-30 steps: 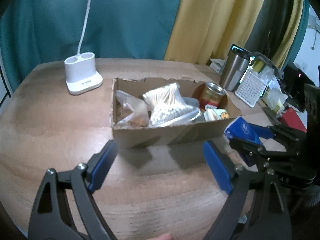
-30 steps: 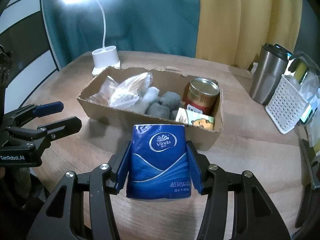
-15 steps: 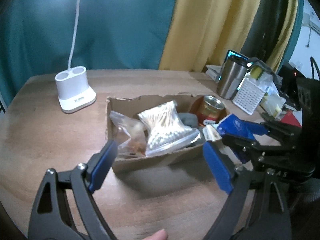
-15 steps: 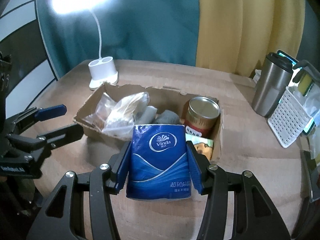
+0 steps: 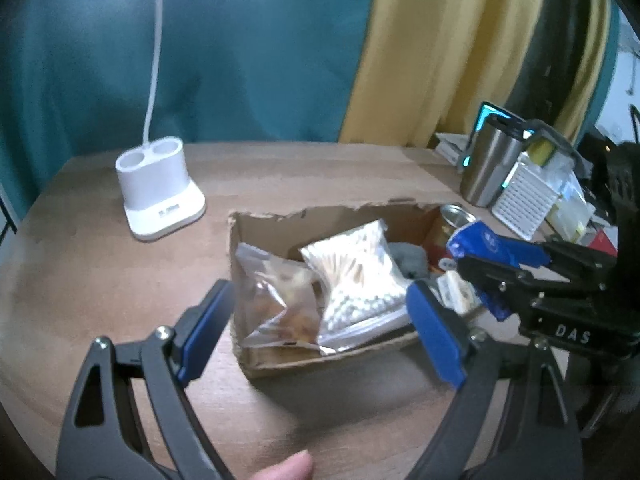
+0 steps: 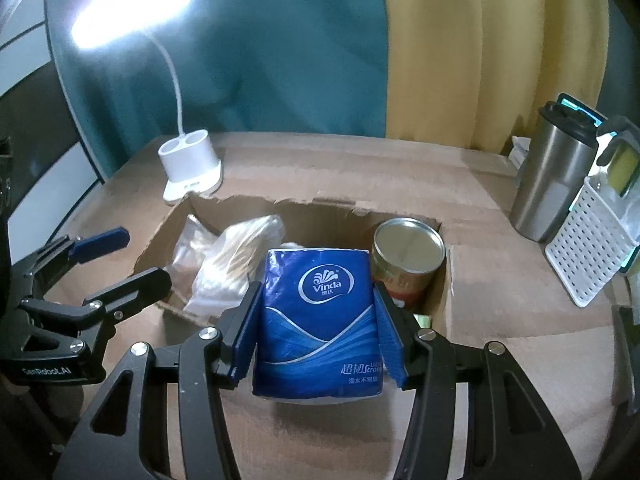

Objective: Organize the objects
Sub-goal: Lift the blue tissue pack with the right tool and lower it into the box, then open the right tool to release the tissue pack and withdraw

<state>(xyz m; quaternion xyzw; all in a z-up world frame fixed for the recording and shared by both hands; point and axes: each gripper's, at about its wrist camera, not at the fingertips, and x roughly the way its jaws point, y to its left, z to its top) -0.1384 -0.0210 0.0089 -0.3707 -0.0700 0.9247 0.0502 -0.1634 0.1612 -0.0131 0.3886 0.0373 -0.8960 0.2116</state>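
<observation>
An open cardboard box (image 5: 276, 364) (image 6: 160, 236) sits mid-table. It holds a clear snack bag (image 5: 276, 300), a bag of cotton swabs (image 5: 356, 276) (image 6: 236, 264), grey cloth (image 5: 408, 260) and a tin can (image 6: 408, 256). My right gripper (image 6: 316, 332) is shut on a blue Vinda tissue pack (image 6: 320, 320) and holds it above the box's near side, next to the can; it also shows in the left wrist view (image 5: 484, 252). My left gripper (image 5: 316, 332) is open and empty, hovering over the box's left end.
A white lamp base (image 5: 160, 196) (image 6: 192, 172) stands behind the box at the left. A steel tumbler (image 6: 556, 180) and a white perforated basket (image 6: 588, 256) stand at the right. Teal and yellow curtains hang behind the wooden table (image 5: 100, 272).
Both grippers have moved forward and up toward the box. The tissue pack has gone from in front of the box to above its near side. The left gripper stays open.
</observation>
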